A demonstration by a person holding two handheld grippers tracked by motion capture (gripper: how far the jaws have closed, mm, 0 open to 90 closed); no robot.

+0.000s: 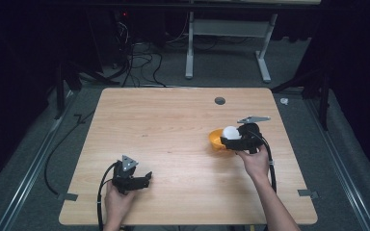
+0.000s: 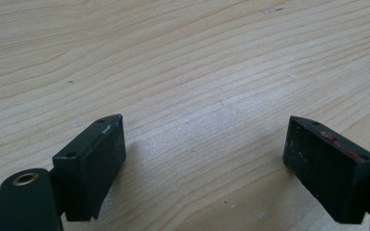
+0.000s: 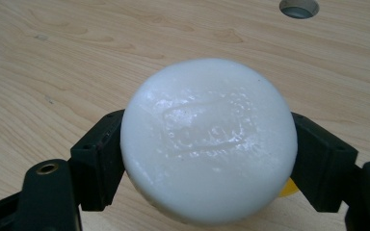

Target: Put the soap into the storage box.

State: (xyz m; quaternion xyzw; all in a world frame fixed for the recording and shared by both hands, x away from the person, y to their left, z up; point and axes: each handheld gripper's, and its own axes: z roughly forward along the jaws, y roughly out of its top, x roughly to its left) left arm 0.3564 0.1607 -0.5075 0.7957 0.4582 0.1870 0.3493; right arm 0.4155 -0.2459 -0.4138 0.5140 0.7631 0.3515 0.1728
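The right gripper (image 3: pixel 207 163) is clamped on a round white bar of soap (image 3: pixel 208 144), one jaw pressed to each side of its rim, so the embossed face looks up at the gripper's camera. In the high view the soap (image 1: pixel 231 132) sits just above an orange bowl (image 1: pixel 216 139), which stands on the worktop (image 1: pixel 173 144) near its right side, on the person's side of the small round hole (image 1: pixel 219 100). A sliver of yellow-orange shows under the soap beside the right-hand jaw. Holding the soap by its edges keeps it level; whether it is going into or coming out of the bowl cannot be told. The left gripper (image 2: pixel 204 163) rests well to the left of the bowl, low over bare wood, its jaws spread wide with nothing between them, probably idle.
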